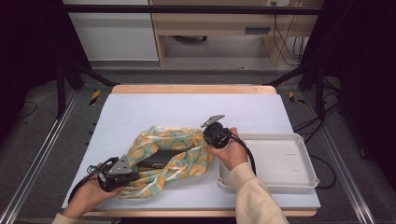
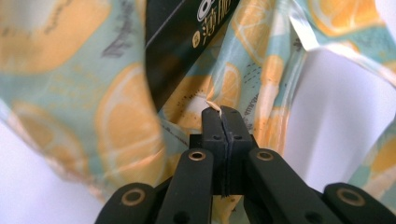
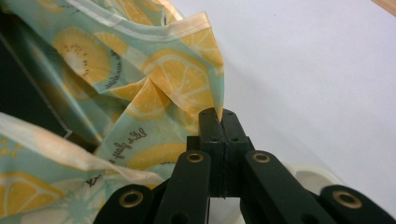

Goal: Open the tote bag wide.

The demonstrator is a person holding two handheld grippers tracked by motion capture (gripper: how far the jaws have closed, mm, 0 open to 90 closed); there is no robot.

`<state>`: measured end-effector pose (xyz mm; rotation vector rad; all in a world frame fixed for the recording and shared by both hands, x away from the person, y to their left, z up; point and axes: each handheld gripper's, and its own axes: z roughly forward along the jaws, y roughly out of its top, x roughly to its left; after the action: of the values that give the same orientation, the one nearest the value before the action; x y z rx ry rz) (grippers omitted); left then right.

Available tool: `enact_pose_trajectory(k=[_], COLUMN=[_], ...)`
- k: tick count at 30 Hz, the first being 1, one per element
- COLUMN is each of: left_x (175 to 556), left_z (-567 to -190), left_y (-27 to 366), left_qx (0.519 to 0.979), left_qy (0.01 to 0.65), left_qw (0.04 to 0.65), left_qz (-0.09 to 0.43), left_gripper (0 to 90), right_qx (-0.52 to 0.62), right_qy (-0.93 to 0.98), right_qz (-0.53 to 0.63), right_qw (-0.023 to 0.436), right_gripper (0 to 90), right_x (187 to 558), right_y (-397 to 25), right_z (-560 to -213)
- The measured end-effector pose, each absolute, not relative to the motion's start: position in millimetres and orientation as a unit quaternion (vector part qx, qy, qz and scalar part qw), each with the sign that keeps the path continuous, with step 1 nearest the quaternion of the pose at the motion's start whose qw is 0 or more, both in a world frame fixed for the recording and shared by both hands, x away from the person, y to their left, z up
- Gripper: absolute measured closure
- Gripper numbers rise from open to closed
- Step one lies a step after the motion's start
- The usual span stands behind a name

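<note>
A lemon-print cloth (image 1: 154, 142) lies crumpled around a black box (image 1: 161, 157) on the pale table mat. My left gripper (image 1: 133, 176) is at the cloth's near left corner, jaws shut on the fabric edge (image 2: 212, 103). The black box (image 2: 187, 42) with printed lettering shows just beyond it. My right gripper (image 1: 208, 137) is at the cloth's right end, jaws shut on a corner of the cloth (image 3: 212, 100). In the right gripper view the dark box (image 3: 23, 98) sits at the left, half covered by folds.
A white plastic tray (image 1: 306, 158) sits at the right of the table, just beside my right hand. The mat (image 1: 187, 107) is bare beyond the cloth. A wooden table edge (image 1: 191, 88) runs along the back.
</note>
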<state>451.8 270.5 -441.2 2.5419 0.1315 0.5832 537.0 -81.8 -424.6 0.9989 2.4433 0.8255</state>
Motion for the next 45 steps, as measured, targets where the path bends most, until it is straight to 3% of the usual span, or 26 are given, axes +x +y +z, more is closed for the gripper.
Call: enact_pose_trajectory(k=[4,5,37,41,45], left_x=[450.8,427.3,420.7,419.3,418.9], left_z=[-443.0,-455.9,-460.6,-456.3,-451.7], left_y=[269.8,266.0,261.6,262.7,263.5], left_qx=[0.940,0.925,0.927,0.916,0.903], left_qy=[0.048,0.207,0.206,0.210,0.220], left_qw=[0.260,0.295,0.293,0.312,0.336], left_qz=[0.216,0.121,0.117,0.138,0.155], left_gripper=[90.0,90.0,89.9,84.4,69.2], right_qx=[0.371,0.372,0.377,0.362,0.354], right_qy=[0.860,0.858,0.860,0.859,0.848], right_qz=[0.289,0.292,0.283,0.304,0.336], right_qw=[0.199,0.200,0.197,0.198,0.205], right_gripper=[90.0,90.0,89.7,77.3,60.6], right_x=[542.2,543.2,545.8,538.9,527.9], right_y=[-85.9,-86.7,-97.1,-93.6,-93.1], right_z=[-426.2,-426.6,-430.2,-425.2,-412.9])
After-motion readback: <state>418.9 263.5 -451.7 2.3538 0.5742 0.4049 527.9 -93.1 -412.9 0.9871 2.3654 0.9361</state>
